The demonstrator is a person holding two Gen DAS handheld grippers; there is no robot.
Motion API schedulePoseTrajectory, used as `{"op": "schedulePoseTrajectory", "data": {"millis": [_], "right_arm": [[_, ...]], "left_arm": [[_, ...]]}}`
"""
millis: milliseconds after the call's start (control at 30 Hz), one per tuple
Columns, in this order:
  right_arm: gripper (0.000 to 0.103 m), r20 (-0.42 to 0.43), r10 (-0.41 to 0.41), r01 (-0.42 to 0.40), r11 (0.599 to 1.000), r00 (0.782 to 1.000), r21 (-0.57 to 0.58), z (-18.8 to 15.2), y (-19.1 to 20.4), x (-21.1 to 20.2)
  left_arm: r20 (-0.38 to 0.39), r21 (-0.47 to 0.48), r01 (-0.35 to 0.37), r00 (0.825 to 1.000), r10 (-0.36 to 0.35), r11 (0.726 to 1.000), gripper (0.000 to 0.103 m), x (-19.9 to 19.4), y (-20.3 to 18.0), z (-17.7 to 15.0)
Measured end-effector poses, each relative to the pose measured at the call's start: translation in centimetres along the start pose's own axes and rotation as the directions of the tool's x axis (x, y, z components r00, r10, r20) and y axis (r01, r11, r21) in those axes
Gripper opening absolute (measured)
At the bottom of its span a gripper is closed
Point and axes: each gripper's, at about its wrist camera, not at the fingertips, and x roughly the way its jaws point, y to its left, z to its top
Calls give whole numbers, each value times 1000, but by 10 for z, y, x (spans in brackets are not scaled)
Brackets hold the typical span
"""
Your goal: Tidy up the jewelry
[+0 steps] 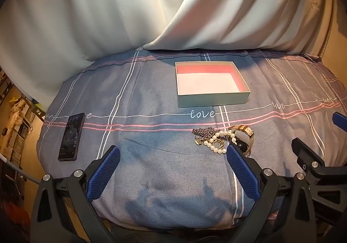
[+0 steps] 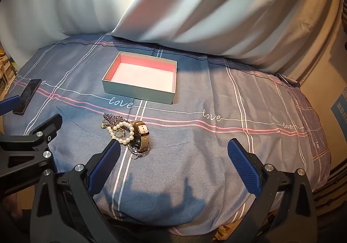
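Bedsheet [image 1: 151, 167] holds box [image 1: 211, 97], long side crosswise.

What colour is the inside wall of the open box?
Pink inner walls, with a pale floor, on the box; the right wrist view shows it best.

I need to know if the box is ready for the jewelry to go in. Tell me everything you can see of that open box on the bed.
The box is a shallow rectangular tray without a lid, cardboard by its look. Its outer walls are pale grey-green, the inner walls pink, the floor white and bare. It sits flat and upright on the blue striped bedsheet, just in front of the white curtain and beyond the word "love" printed on the sheet. The jewelry pile lies apart from it, nearer the camera. Nothing but the sheet touches it.
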Motion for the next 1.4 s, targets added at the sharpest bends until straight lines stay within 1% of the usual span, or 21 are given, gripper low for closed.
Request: {"op": "schedulePoseTrajectory", "data": {"millis": [33, 67, 100, 167, 267, 533, 567, 633, 800, 933, 1233, 1400], "right_arm": [[97, -4, 1, -1, 1000, 1000, 1, 0, -1, 0], [97, -3, -1, 1, 1000, 1000, 3, 1, -2, 1], [97, -2, -3, 3, 1000, 1000, 3, 1, -2, 1], [97, -1, -3, 3, 1000, 1000, 0, 0, -1, 1], [97, -4, -4, 4, 1000, 1000, 3, 0, 1, 1], [97, -4, -5, 5, 1000, 1000, 13, 2, 7, -3], [97, -3, -6, 6, 1000, 1000, 12, 2, 10, -3], [97, -4, 5, -5, 1000, 1000, 7, 1, 0, 0], [97, -5, 3, -3, 1000, 1000, 12, 0, -2, 0], [97, -3, 2, -2, 1000, 1000, 11, 1, -1, -1], [97, -3, -2, 3, 1000, 1000, 13, 1, -1, -1], [97, -3, -4, 4, 1000, 1000, 12, 1, -1, 0]], "left_arm": [[2, -7, 10, 1000, -10, 1000, 97, -1, 3, -1], [-19, 0, 2, 1000, -2, 1000, 97, 3, 3, -2], [-23, 14, -12, 1000, 12, 1000, 97, 4, 0, -2], [-29, 16, -13, 999, 13, 1000, 97, 6, 0, -3], [-23, 27, -32, 999, 33, 999, 97, 4, -5, -2], [-29, 22, -49, 998, 50, 999, 97, 5, -3, 0], [-27, 20, -45, 999, 46, 999, 97, 5, -3, 0], [-29, 19, -44, 999, 44, 999, 97, 5, -2, 0], [-33, 13, -39, 999, 40, 999, 97, 6, -1, 0], [-37, 6, -49, 998, 49, 999, 97, 7, 0, -1], [-50, -2, -35, 998, 35, 999, 97, 9, 2, -2], [-35, 0, -32, 999, 32, 999, 97, 6, 0, -3]]}}
